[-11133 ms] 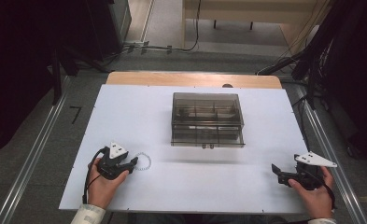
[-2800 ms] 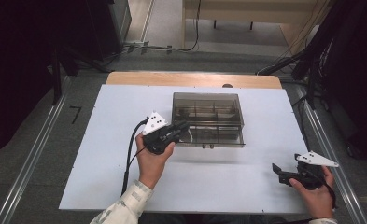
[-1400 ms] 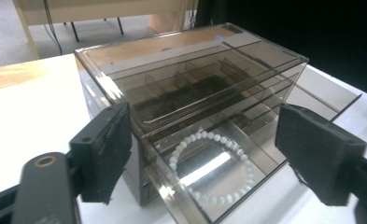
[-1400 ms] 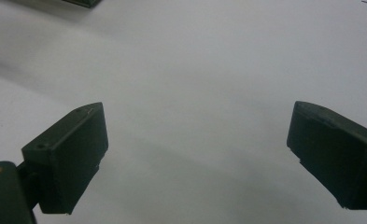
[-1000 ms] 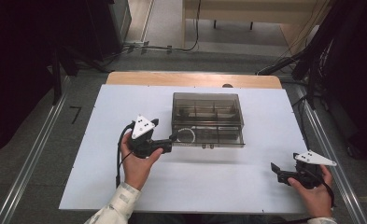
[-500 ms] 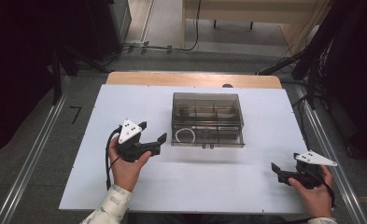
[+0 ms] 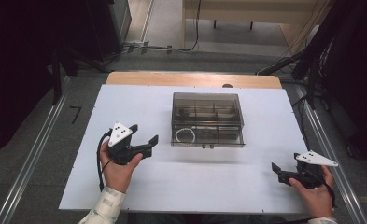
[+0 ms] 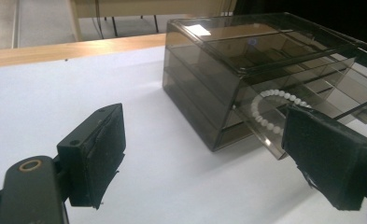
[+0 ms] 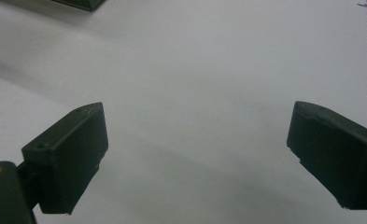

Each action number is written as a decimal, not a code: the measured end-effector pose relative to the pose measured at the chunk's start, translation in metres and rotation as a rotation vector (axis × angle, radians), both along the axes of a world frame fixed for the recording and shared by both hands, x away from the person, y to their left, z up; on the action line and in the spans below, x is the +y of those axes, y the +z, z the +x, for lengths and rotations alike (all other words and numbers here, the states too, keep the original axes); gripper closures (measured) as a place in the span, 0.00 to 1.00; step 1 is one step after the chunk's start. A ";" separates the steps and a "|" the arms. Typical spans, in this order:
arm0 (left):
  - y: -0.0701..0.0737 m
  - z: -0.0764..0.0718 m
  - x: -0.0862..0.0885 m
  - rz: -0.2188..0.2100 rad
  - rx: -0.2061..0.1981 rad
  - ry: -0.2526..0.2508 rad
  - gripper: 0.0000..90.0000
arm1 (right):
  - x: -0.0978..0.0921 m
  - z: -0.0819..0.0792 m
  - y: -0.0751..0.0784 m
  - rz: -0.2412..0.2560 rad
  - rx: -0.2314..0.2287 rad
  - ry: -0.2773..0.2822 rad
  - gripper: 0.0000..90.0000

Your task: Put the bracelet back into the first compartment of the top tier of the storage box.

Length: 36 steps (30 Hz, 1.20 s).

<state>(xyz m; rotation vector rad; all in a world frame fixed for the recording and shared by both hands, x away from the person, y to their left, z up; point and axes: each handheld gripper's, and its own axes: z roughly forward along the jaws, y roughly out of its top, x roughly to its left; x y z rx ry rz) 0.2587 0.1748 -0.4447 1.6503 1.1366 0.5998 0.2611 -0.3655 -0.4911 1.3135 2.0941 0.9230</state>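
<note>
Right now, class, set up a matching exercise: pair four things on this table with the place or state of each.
Things:
1 white bead bracelet
2 smoky clear plastic drawer box
3 left gripper
4 right gripper

States:
a jaws apart, at the table's near right edge
b mid-table, bottom drawer pulled out
c lying in the open drawer
d jaws apart, just left of the box

Pairs: 1-c, 2-b, 3-d, 4-a

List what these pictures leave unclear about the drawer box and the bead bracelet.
- Bead bracelet: its near part is hidden behind the left gripper's jaw in the left gripper view.
- Drawer box: upper compartments too dark and small to read in the high view.
- Drawer box: mostly cut off by the top edge in the right gripper view.
</note>
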 end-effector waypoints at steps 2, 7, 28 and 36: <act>-0.001 -0.001 0.003 -0.002 0.004 0.008 0.16 | 0.000 0.000 0.000 0.000 -0.001 0.001 0.04; -0.003 -0.002 0.008 0.003 0.020 0.006 0.13 | 0.000 0.000 0.000 0.000 0.001 -0.003 0.04; -0.011 -0.013 0.032 0.009 0.052 0.037 0.10 | 0.000 -0.001 0.001 0.003 0.001 -0.004 0.04; -0.014 -0.018 0.043 0.010 0.056 0.060 0.09 | -0.001 -0.001 0.002 0.009 -0.002 -0.009 0.04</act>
